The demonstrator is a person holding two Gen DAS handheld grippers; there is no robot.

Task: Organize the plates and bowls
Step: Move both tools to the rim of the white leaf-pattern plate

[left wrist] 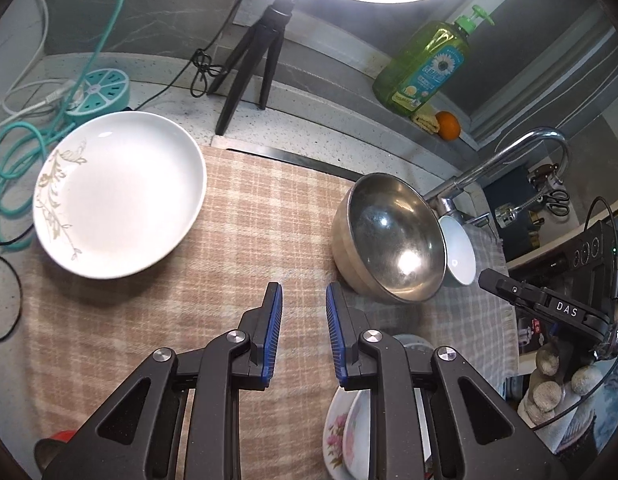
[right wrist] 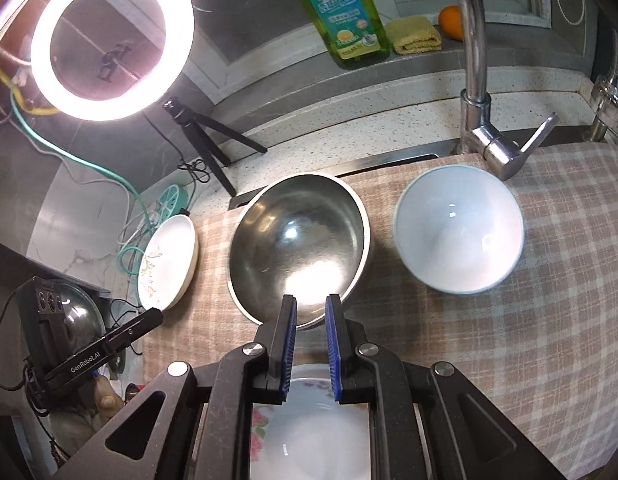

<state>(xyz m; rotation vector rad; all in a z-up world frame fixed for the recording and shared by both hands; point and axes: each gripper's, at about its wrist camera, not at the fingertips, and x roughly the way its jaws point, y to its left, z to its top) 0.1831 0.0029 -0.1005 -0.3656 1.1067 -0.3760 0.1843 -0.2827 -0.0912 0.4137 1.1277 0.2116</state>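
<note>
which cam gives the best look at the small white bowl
The right wrist view: the white bowl sits whole and unobstructed beside the steel bowl. The left wrist view shows only a sliver of it behind the steel bowl.

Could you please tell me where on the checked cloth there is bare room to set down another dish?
The widest bare patch of cloth lies between the white plate and the steel bowl. More lies right of the pale bowl, toward the cloth's edge. It is crowded where the two bowls sit close under the tap, and at the near edge by the flowered plate.
</note>
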